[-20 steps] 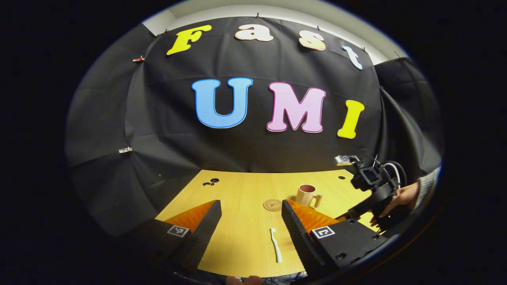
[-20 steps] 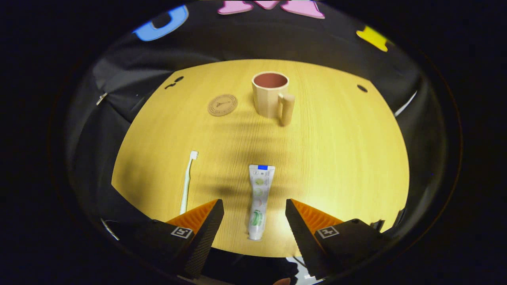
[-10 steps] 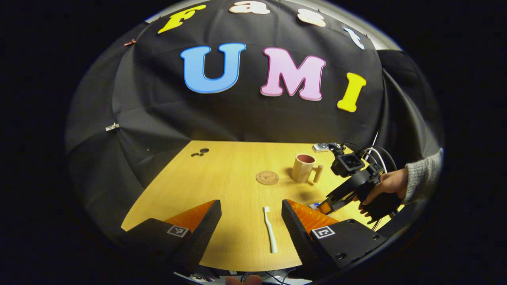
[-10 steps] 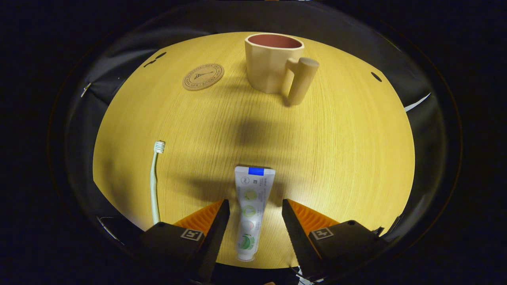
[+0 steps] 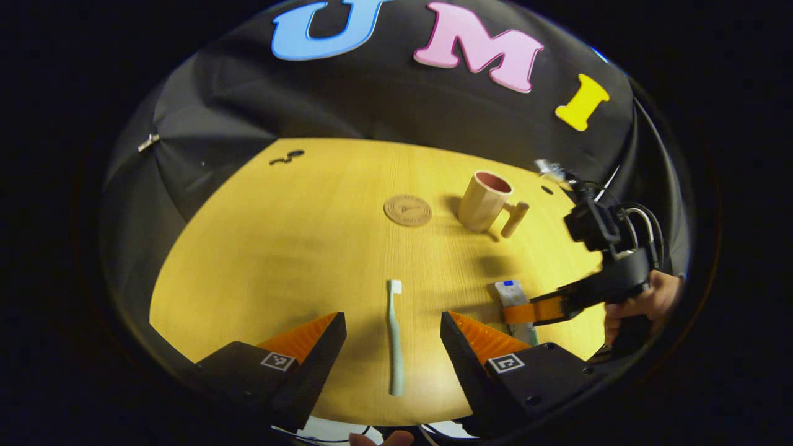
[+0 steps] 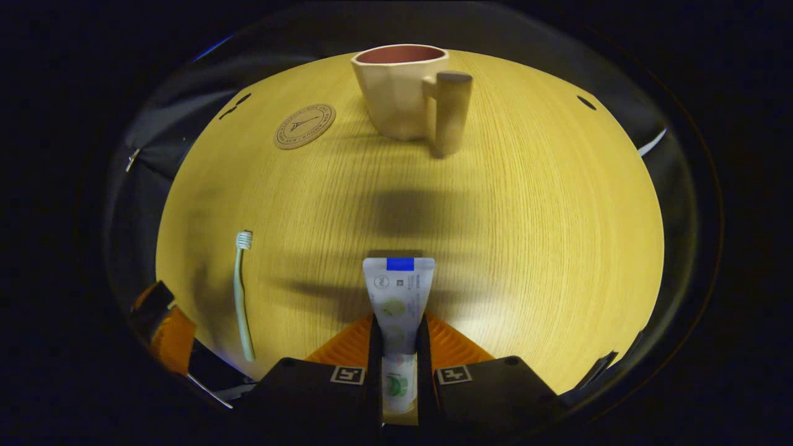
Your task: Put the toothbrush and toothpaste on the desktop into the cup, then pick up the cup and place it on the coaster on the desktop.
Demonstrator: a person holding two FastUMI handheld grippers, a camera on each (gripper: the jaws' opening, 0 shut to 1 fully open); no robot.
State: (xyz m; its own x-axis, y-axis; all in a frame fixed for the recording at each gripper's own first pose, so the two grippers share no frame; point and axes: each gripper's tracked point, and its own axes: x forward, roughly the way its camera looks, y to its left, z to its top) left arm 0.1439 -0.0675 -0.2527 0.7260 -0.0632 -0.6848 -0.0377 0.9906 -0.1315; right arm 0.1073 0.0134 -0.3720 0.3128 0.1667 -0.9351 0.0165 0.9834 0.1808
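The wooden worktop [image 6: 526,204] in front of you carries the cup [image 6: 401,90] at the far side, with the coaster [image 6: 304,126] just beside it. Your right gripper [image 6: 396,347] has both fingers pressed on the toothpaste [image 6: 398,297], which lies flat. Your left gripper [image 5: 393,337] is spread wide, and the toothbrush [image 5: 394,337] lies on the worktop between its fingers, untouched.
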